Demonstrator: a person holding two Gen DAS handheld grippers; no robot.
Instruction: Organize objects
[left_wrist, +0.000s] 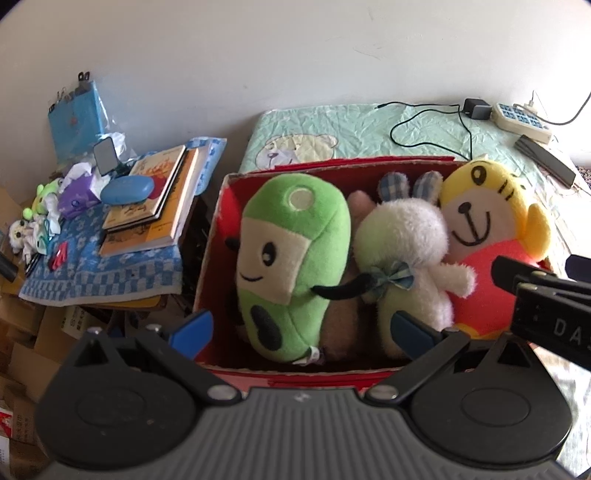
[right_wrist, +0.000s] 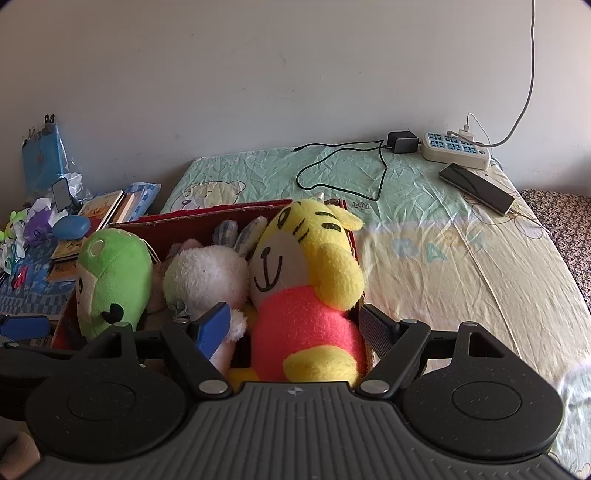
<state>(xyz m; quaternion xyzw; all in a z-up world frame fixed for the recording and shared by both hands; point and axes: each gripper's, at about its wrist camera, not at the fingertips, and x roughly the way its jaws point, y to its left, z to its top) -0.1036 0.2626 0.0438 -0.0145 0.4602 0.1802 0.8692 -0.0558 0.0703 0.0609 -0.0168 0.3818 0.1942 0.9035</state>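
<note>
A red cardboard box (left_wrist: 214, 236) sits on the pale green, wrinkled bed sheet (right_wrist: 424, 236) and holds three soft toys side by side: a green plush with a cream face (left_wrist: 291, 258) at the left, a white fluffy rabbit with checked ears (left_wrist: 410, 243) in the middle, and a yellow tiger plush in a pink shirt (right_wrist: 310, 291) at the right. The left gripper (left_wrist: 301, 328) is spread wide before the box, gripping nothing. The right gripper (right_wrist: 295, 326) is spread on either side of the tiger's body, and whether its fingers touch it cannot be told.
</note>
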